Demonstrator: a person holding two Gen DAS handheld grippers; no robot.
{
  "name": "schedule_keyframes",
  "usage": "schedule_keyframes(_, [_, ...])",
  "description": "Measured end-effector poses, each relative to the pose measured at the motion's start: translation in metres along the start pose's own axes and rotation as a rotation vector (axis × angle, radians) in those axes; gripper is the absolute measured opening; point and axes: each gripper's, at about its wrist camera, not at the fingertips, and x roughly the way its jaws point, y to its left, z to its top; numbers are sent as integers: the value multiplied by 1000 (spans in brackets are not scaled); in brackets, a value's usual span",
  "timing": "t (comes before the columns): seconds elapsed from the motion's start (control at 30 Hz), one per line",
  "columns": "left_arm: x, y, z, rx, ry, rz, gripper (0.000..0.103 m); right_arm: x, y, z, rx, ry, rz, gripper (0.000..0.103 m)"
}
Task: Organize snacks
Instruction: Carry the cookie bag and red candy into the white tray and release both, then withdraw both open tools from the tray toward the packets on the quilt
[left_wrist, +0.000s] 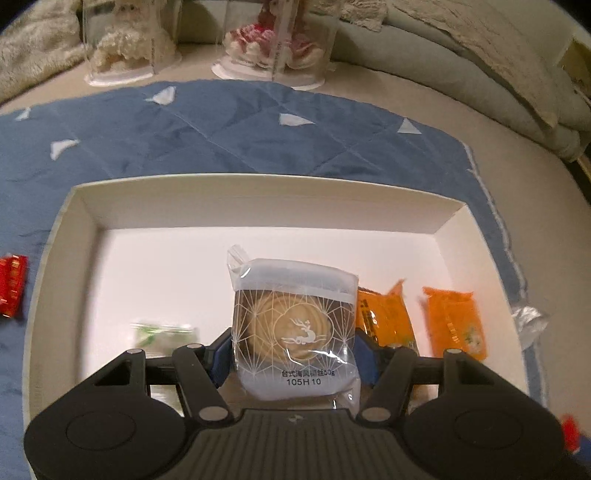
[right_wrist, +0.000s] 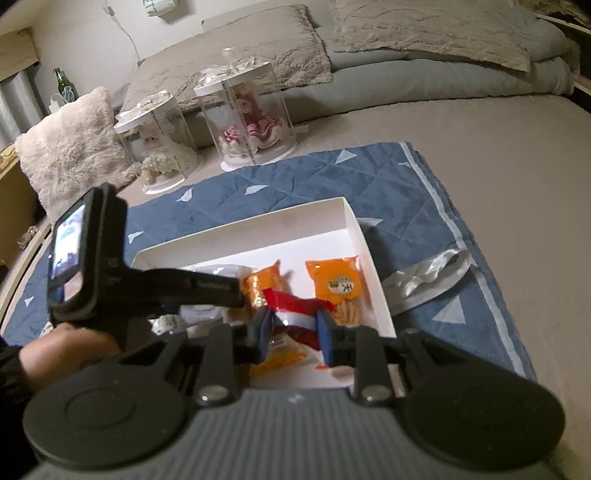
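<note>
A white shallow box (left_wrist: 258, 206) lies on a blue quilted mat (left_wrist: 221, 125). My left gripper (left_wrist: 293, 350) is shut on a clear pastry packet with a deer logo (left_wrist: 295, 325), held over the box. Two orange snack packets (left_wrist: 384, 317) (left_wrist: 454, 325) and a green-white packet (left_wrist: 162, 332) lie in the box. In the right wrist view, my right gripper (right_wrist: 293, 325) is shut on a red and white snack packet (right_wrist: 299, 314) above the box's (right_wrist: 354, 225) near right part, over the orange packets (right_wrist: 338, 284). The left gripper's body (right_wrist: 110, 273) crosses that view.
A red packet (left_wrist: 13, 288) lies on the mat left of the box. A silver wrapper (right_wrist: 428, 277) lies right of it. Two clear cases with dolls (right_wrist: 251, 122) (right_wrist: 155, 147) stand behind the mat. Pillows (right_wrist: 74, 147) and a folded duvet (right_wrist: 443, 55) lie beyond.
</note>
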Motion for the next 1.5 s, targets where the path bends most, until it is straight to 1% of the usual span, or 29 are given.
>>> schedule_keyframes(0.07, [0, -4, 1, 5, -6, -15, 65, 4, -1, -1, -1, 10, -1, 31])
schedule_keyframes(0.2, [2, -4, 3, 13, -24, 3, 65, 7, -1, -1, -2, 28, 2, 31])
schedule_keyframes(0.3, [-2, 2, 3, 0, -58, 1, 67, 9, 0, -4, -14, 54, 9, 31])
schedule_keyframes(0.33, [-3, 4, 4, 0, -59, 2, 70, 10, 1, -5, -21, 66, 12, 31])
schedule_keyframes(0.37, [-5, 4, 4, 0, -56, 1, 77, 12, 2, -6, -27, 77, 12, 32])
schedule_keyframes(0.43, [-12, 5, 4, 3, -55, -9, 84, 14, 3, -8, -30, 100, 8, 32])
schedule_keyframes(0.6, [-33, 4, 1, 53, -42, -28, 91, 25, 0, -13, -10, 164, 14, 34])
schedule_keyframes(0.63, [-38, 5, -1, 66, -39, -32, 93, 26, 0, -14, -6, 169, 11, 36])
schedule_keyframes(0.7, [-47, 7, -5, 81, -36, -37, 96, 27, 0, -14, 4, 172, 1, 37])
schedule_keyframes(0.77, [-56, 12, -10, 98, -31, -34, 98, 26, -2, -14, 18, 172, 4, 43])
schedule_keyframes(0.97, [-76, 28, -29, 147, -3, -18, 101, 21, -1, -15, 30, 174, -8, 52])
schedule_keyframes(1.2, [-92, 46, -46, 157, 17, -11, 103, 17, 2, -19, 14, 177, -40, 64])
schedule_keyframes(1.3, [-98, 52, -53, 151, 21, -19, 103, 12, 3, -20, 10, 171, -51, 72])
schedule_keyframes(1.37, [-103, 57, -59, 145, 21, -27, 103, 7, 5, -22, 2, 162, -54, 84])
schedule_keyframes(1.4, [-106, 59, -62, 142, 20, -33, 103, 4, 7, -23, -1, 153, -56, 88])
schedule_keyframes(1.43, [-108, 61, -65, 142, 19, -35, 103, 1, 8, -25, -3, 146, -57, 95])
schedule_keyframes(1.47, [-111, 63, -67, 145, 24, -39, 103, -2, 9, -27, -7, 139, -61, 99])
schedule_keyframes(1.5, [-113, 65, -70, 154, 33, -49, 103, -4, 11, -28, -15, 133, -69, 100])
